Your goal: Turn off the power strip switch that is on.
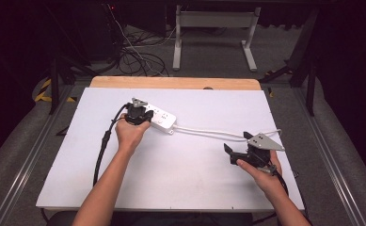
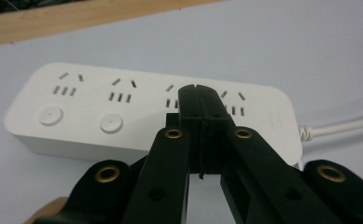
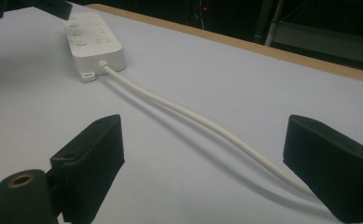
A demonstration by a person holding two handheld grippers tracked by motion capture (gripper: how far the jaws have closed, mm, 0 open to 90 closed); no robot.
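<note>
I am resting my left hand-held gripper (image 2: 198,93), jaws clenched on nothing, over the white power strip (image 1: 158,117) on the worktop (image 1: 180,179). My right hand-held gripper (image 3: 207,154) is gaping around the strip's cord (image 3: 188,114) — best to close squarely across it, low and gently.

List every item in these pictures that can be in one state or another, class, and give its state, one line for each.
Left gripper: shut, jaws pressed together over the power strip, nothing between them.
Right gripper: open, jaws wide apart with the cord running between them.
Power strip: lying flat on the table, sockets up, no plug in any visible socket.
Cord: attached to the strip's end, lying slack on the table.
</note>
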